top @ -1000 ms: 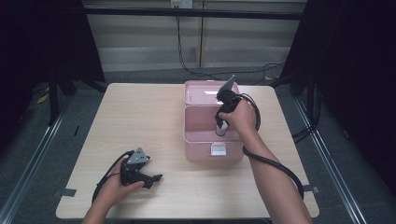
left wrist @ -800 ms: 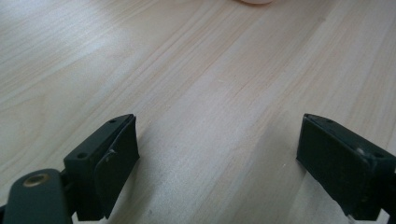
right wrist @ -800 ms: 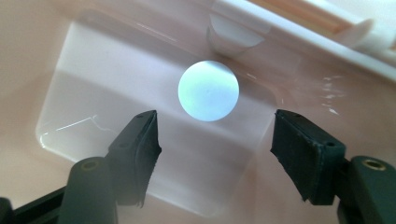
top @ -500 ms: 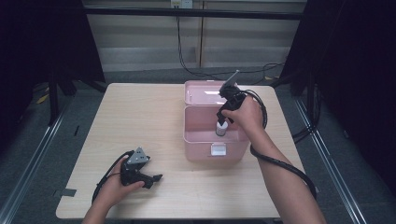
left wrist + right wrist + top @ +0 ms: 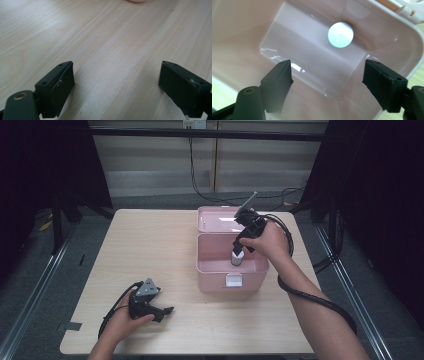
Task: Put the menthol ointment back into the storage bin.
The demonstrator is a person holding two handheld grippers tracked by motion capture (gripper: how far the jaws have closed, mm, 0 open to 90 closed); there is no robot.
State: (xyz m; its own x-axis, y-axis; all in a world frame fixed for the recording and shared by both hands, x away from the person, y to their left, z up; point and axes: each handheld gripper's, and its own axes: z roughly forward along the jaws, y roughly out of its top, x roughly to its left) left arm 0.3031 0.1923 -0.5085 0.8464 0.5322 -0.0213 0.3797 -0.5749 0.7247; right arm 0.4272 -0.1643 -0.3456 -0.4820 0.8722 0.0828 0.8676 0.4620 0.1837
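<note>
Two grippers logged, right one over the open pink box (image 5: 214, 266), left one idle.

Against one second ago: right gripper (image 5: 240, 246) lower into the box, then released. Jaws now wide apart with nothing between them, seen plainly in the right gripper view (image 5: 327, 83). White bottle (image 5: 237, 258) standing upright on the box floor. Round white cap (image 5: 340, 34) ahead of the jaw tips, a little toward the right-hand jaw, clear of both.

Judged: placement done. Next likely a straight lift out without brushing the cap, then the lid (image 5: 219, 218), lying open beyond the jaws.

Left gripper (image 5: 166, 311) unmoved, resting on the table, jaws also spread. Bare wood grain between and ahead of them (image 5: 117, 82).

Room: dark curtains (image 5: 35, 175) on both sides, pale panelled wall behind, black cables (image 5: 199, 175) hanging down it to a grey floor.

Surface: light wooden table (image 5: 150, 245), rounded corners, nothing on it near either pair of jaws but the box.
</note>
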